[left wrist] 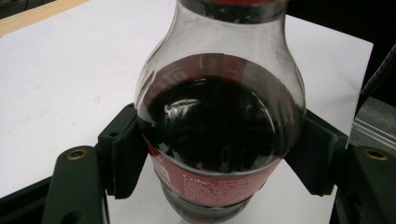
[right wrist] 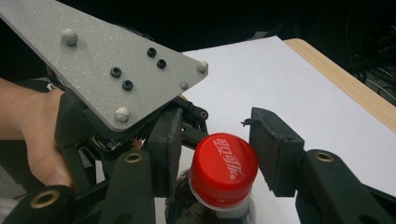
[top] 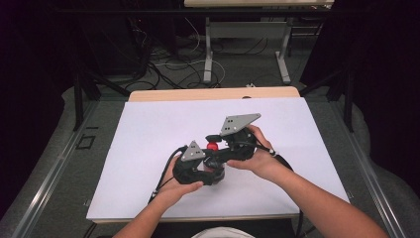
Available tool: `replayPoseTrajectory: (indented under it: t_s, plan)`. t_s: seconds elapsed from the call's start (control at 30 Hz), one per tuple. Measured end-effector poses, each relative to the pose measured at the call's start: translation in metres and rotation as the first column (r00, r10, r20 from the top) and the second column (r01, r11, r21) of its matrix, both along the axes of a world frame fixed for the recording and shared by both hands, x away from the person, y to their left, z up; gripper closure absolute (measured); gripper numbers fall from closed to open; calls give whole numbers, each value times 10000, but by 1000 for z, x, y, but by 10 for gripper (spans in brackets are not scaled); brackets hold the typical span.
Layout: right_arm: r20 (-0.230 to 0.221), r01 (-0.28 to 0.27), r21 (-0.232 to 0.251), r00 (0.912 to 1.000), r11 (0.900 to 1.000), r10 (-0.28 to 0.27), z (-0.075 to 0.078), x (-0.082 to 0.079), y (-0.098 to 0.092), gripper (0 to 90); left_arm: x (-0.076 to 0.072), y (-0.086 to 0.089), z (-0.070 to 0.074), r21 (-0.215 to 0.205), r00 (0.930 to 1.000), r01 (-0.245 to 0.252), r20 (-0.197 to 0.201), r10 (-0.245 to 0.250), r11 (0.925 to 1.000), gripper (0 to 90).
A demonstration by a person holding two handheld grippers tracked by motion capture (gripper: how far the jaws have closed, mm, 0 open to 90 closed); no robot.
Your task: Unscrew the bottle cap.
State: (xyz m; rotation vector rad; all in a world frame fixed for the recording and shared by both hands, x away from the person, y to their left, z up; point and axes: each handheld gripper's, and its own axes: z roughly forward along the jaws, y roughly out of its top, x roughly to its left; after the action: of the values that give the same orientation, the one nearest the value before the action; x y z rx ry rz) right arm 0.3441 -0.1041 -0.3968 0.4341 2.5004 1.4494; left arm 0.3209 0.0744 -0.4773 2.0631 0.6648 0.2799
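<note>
The cola bottle [left wrist: 219, 126] stands upright near the middle of the counter [top: 148, 129], its long axis straight up and down, red cap [right wrist: 223, 169] on top and pointing at the ceiling. Dark drink fills it to the shoulder, and a red label wraps the lower body.

The left claw [left wrist: 219, 154] comes at it level from the person's near side and is clamped on the bottle's body, a black pad pressed to each flank just above the label. The left hand [top: 181, 191] grips the tool from below.

The right claw [right wrist: 219, 154] sits up at the neck, one pad on each side of the cap. Its jaws stand narrow, but the right-hand pad shows a sliver of daylight beside the cap, so it brackets the cap rather than squeezing it. The right hand [top: 257, 158] holds that tool from the far right.

The counter is white with a pale wooden edge at the back. The left tool's grey plate [right wrist: 102, 70] crowds close beside the cap, hemming in that side. Behind the counter, cables litter the floor [top: 188, 69] around another table's legs.
</note>
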Motion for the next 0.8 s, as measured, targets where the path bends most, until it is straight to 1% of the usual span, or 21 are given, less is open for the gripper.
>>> replayPoseTrajectory:
  t_s: [0.07,0.1,0.13,0.17,0.2,0.23,0.27,0.33,0.37,0.4,0.43,0.47,0.5,0.53,0.57,0.6,0.63,0.67,0.7,0.73,0.8]
  plan:
    - [70,-87,-39,9999,10000,87,0,2,1,576,0,0,0,34,10000,39,-29,-39,10000,297]
    - [14,-114,-187,9999,9998,115,0,3,1,599,0,0,1,70,10000,68,-46,-68,10000,297]
    - [93,-205,-163,9997,9997,206,0,5,1,611,0,0,0,-13,10000,35,-61,-35,10000,297]
    - [21,-327,-250,9995,9992,328,1,7,1,613,0,-1,-1,-38,10000,15,-94,-16,10000,297]
    - [-173,-530,-402,9985,9978,524,2,10,0,615,0,-1,-1,-46,10000,6,-94,-6,10000,297]
    - [-239,-695,-384,9974,9968,686,3,12,0,616,0,0,-1,-61,9998,44,-210,-46,10000,297]
    - [-351,-1003,-440,9945,9940,988,4,15,0,616,0,0,-1,-63,9998,64,-173,-66,10000,297]
    - [-495,-1689,-582,9849,9839,1661,6,22,-1,617,0,1,1,24,9997,221,-130,-220,9998,297]
    - [-609,-2048,-664,9777,9766,2009,7,25,-2,617,0,0,1,-32,9997,236,-73,-236,9997,297]
    - [-575,-2364,-668,9708,9693,2328,8,27,-3,617,0,0,1,-63,9996,265,-107,-266,9996,297]
    - [-645,-2597,-628,9646,9636,2558,8,30,-3,616,-2,-1,1,-156,9995,199,-251,-203,9997,297]
    - [-785,-2758,-646,9595,9591,2706,9,32,-5,615,-2,-1,1,-45,9997,201,-117,-202,9998,297]
    - [-938,-2884,-695,9549,9550,2816,10,34,-5,606,-2,-1,1,-56,9997,173,-165,-174,9998,297]
    - [-982,-2821,-737,9566,9566,2745,10,35,-6,563,0,0,1,-32,9997,219,-136,-220,9998,297]
    - [-834,-2615,-628,9631,9632,2561,9,35,-6,519,0,1,1,76,9998,196,-90,-195,9998,297]
    - [-845,-2455,-657,9671,9672,2398,9,35,-6,507,0,0,0,-86,9999,55,-118,-56,9999,297]
    - [-794,-2329,-639,9705,9704,2277,10,33,-6,492,1,2,1,-33,9998,49,-193,-50,10000,297]
    - [-850,-2172,-523,9735,9747,2124,10,30,-6,474,2,2,0,-38,10000,-54,-82,53,10000,297]
    - [-751,-1943,-483,9788,9797,1905,10,27,-6,469,2,3,0,-87,9998,-101,-147,100,9999,297]
    - [-713,-1737,-454,9828,9837,1703,11,24,-5,462,2,4,1,-80,9998,-143,-107,142,9999,297]
    - [-660,-1393,-422,9885,9894,1364,11,18,-5,462,3,4,1,-50,9997,-216,-79,215,9998,297]
